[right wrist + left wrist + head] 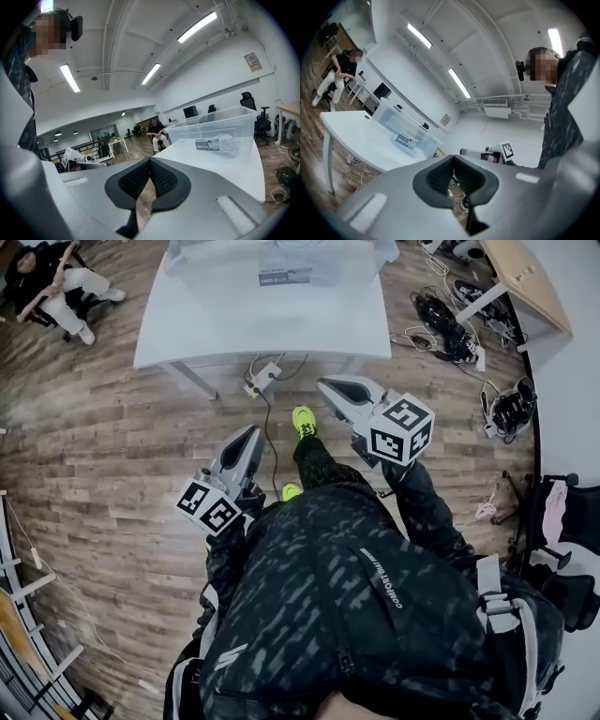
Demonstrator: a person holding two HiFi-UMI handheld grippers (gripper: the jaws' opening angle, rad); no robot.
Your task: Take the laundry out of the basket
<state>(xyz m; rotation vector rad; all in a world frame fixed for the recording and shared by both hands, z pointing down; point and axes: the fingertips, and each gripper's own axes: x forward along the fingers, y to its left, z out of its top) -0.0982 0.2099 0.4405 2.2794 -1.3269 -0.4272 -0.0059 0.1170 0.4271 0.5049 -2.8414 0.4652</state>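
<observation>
- The left tool (454,174) has its jaws clenched together with nothing between them. The right tool (149,172) is likewise clenched and empty.
- Only the head view shows both tools held close to the person's body, well apart from the white surface (234,324).
- The right gripper view shows plainly the pale laundry (226,142) lying inside the clear basket (187,133) on that surface.
</observation>
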